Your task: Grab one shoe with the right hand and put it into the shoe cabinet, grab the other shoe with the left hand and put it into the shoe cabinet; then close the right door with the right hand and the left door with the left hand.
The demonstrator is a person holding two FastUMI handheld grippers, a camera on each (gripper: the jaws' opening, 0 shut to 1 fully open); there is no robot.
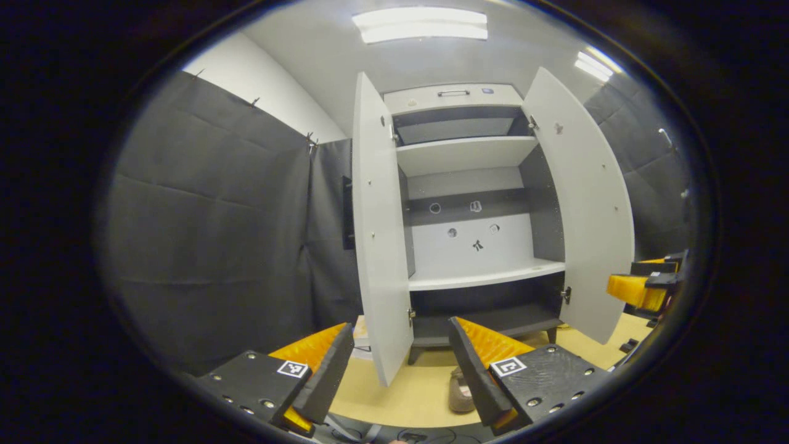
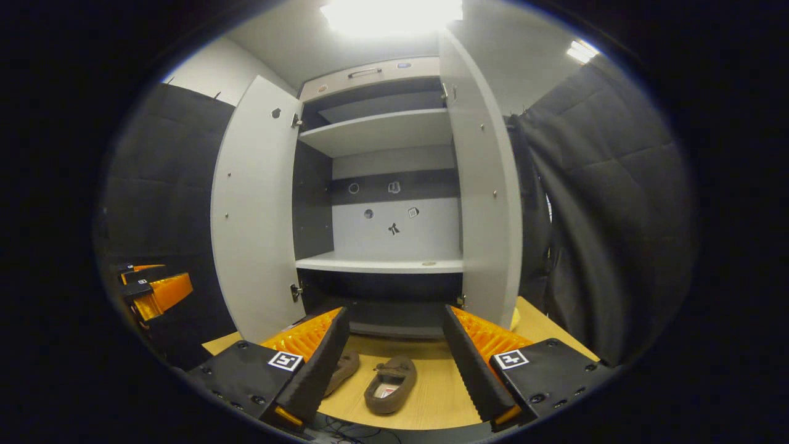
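Shoes located on floor before shoe cabinet (image 2: 382, 185), both doors open. Right gripper view, left to right: left door (image 2: 256, 209) at mid-left; partly hidden shoe (image 2: 343, 369) at lower centre, touching inner edge of near finger; second shoe (image 2: 390, 383) just beside it, between fingers, long axis running toward cabinet; right door (image 2: 484, 185) right of centre. Right gripper (image 2: 391, 361) jaws spread wide, nothing held; judged nearer. Left gripper (image 1: 400, 370) jaws likewise apart, empty; one shoe (image 1: 459, 391) seen at lower centre of left gripper view.
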